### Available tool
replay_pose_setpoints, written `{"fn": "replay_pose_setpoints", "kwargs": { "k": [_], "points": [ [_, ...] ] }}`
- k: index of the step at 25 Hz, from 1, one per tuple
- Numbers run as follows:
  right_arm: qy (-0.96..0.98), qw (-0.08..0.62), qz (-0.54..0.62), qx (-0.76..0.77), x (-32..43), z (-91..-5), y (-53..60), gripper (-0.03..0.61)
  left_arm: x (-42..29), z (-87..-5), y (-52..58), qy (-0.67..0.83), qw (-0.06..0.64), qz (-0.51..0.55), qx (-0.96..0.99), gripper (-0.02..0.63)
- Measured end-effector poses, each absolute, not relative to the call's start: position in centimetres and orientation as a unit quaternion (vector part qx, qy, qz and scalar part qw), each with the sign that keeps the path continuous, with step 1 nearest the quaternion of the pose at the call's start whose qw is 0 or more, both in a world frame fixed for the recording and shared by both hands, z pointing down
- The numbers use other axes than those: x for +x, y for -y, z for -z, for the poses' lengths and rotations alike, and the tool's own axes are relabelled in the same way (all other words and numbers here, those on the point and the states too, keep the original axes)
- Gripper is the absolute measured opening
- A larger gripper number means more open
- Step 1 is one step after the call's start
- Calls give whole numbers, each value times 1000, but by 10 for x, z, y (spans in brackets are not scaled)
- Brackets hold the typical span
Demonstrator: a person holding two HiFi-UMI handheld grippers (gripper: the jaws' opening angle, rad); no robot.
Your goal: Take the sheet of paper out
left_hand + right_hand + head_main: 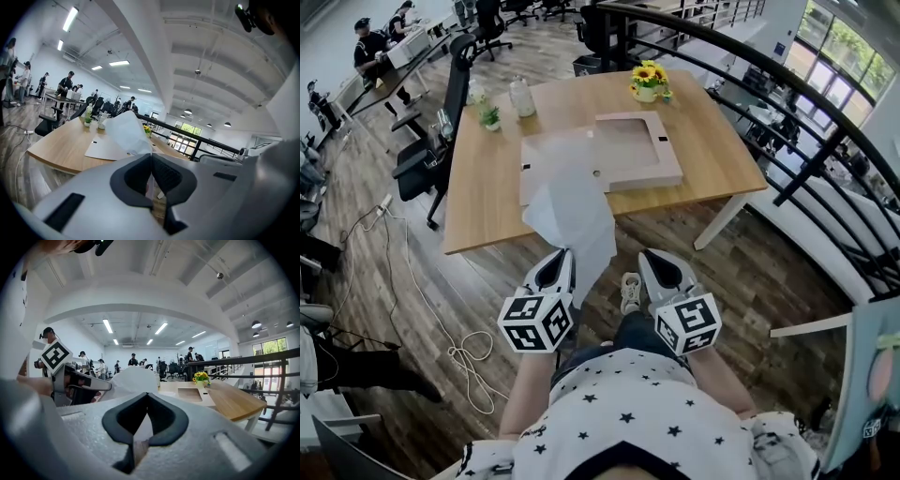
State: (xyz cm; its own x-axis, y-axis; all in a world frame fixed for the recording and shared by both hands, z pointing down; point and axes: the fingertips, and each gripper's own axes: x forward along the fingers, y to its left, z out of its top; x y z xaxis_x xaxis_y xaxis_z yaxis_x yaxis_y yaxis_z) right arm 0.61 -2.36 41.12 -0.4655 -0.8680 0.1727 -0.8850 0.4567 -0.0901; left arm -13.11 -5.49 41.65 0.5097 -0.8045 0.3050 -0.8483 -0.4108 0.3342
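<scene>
A thin white sheet of paper (pixel 572 214) hangs in the air between the wooden table's front edge and me, its lower end pinched in my left gripper (pixel 556 270), which is shut on it. The left gripper view shows the sheet (pixel 125 132) rising out of the closed jaws of that gripper (pixel 151 157). A flat pinkish frame (pixel 630 150) with a square opening lies on the table beside a pale backing board (pixel 546 161). My right gripper (pixel 657 263) is shut, to the right of the sheet and apart from it. In the right gripper view the gripper (pixel 147 397) holds nothing and the sheet (pixel 132 379) bulges ahead.
A pot of sunflowers (pixel 649 82), a glass jar (pixel 521 97) and a small plant (pixel 491 117) stand at the back of the table (pixel 487 206). A black office chair (pixel 441 141) is at its left. A dark railing (pixel 787 103) curves on the right. A cable (pixel 464 356) lies on the floor.
</scene>
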Motion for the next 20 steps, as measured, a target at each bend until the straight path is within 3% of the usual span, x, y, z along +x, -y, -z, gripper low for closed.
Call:
{"fn": "replay_pose_setpoints", "kwargs": {
  "k": [20],
  "points": [
    [854,53,-56,515,0,-402,31,5,-131,-416,58,487,226,-45,843,6]
  ]
}}
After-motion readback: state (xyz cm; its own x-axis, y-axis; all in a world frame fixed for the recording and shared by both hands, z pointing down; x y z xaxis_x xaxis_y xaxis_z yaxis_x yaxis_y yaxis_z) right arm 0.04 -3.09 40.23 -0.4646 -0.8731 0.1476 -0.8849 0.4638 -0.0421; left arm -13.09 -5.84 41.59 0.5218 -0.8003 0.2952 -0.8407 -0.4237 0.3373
